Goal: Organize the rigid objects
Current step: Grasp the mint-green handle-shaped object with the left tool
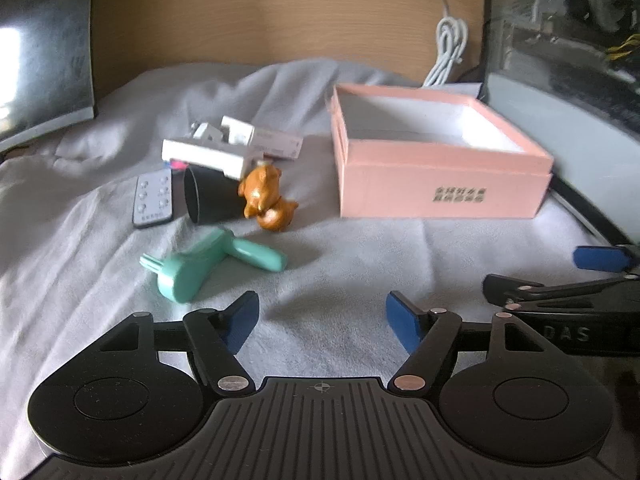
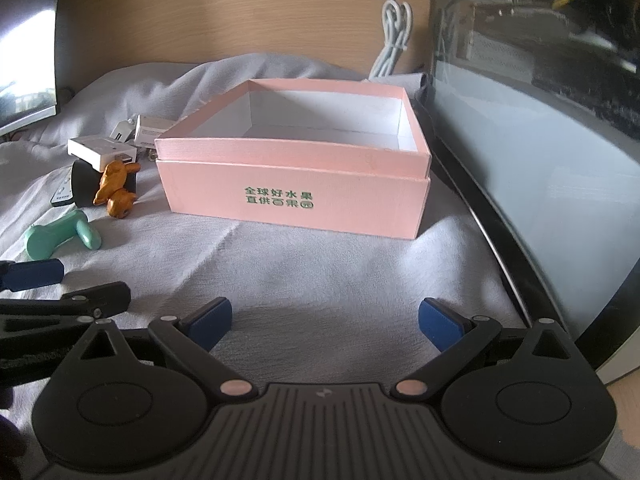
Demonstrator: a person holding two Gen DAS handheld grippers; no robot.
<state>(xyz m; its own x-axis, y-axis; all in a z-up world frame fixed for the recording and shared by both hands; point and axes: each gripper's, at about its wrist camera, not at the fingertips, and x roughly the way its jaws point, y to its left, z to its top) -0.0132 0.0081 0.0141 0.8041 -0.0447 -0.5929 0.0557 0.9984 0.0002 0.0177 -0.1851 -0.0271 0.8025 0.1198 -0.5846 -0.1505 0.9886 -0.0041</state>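
While both grippers, left (image 1: 322, 322) and right (image 2: 325, 322), hover wide open and empty, the green toy (image 1: 208, 266) lies left of the box (image 1: 432, 184); it looks light, stiff, smooth, so pinch its handle.

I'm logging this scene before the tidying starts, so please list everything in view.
Box: 1, pink, open, on the cloth's right side.
Handheld gadget: 1, mint green, nearest the left gripper.
Animal figurine: 1, orange-brown, against the cup.
Cup: 1, black, on its side.
Remote: 1, grey, left of cup.
Chargers: several, white, piled behind cup.
Cable: 1, white, coiled behind box.
Cloth: 1, grey, covering surface.
Left gripper: open.
Right gripper: open.
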